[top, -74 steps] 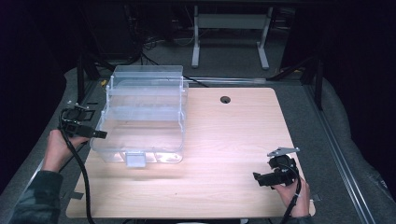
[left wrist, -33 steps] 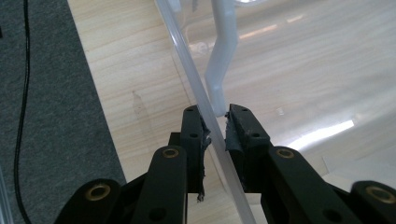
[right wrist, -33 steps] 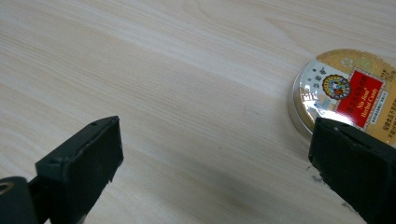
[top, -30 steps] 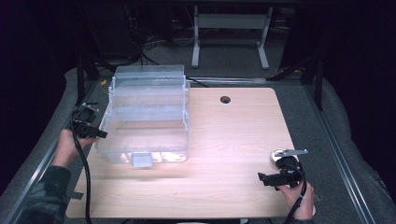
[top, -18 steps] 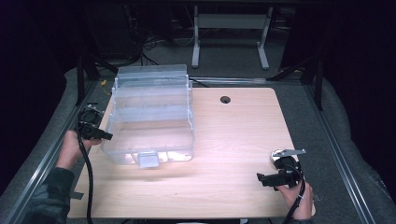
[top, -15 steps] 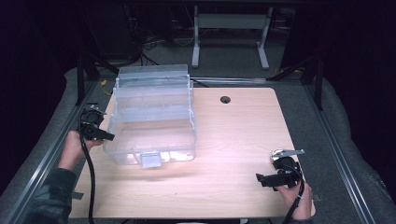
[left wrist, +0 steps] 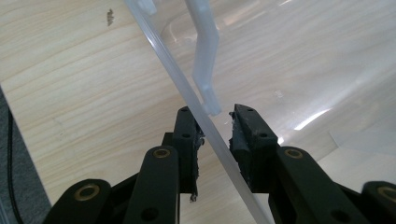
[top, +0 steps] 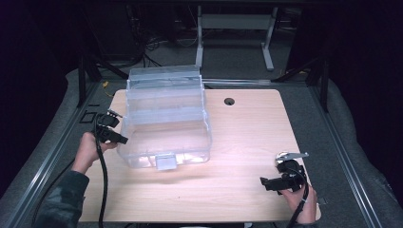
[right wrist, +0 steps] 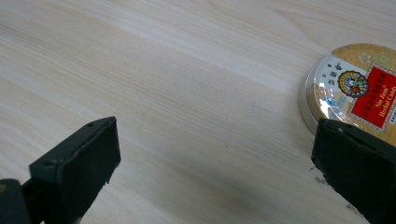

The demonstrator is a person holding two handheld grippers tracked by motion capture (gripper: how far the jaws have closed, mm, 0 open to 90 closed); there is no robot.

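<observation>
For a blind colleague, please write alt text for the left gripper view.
The left hand-held gripper has its two black jaws on either side of the thin rim of a clear plastic box, one jaw outside the wall and one inside. A light wooden table lies underneath and shows through the box wall.

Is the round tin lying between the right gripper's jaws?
No, the tin lies on the table beyond one jaw, and bare wood shows between the wide-open jaws of the right gripper.
</observation>
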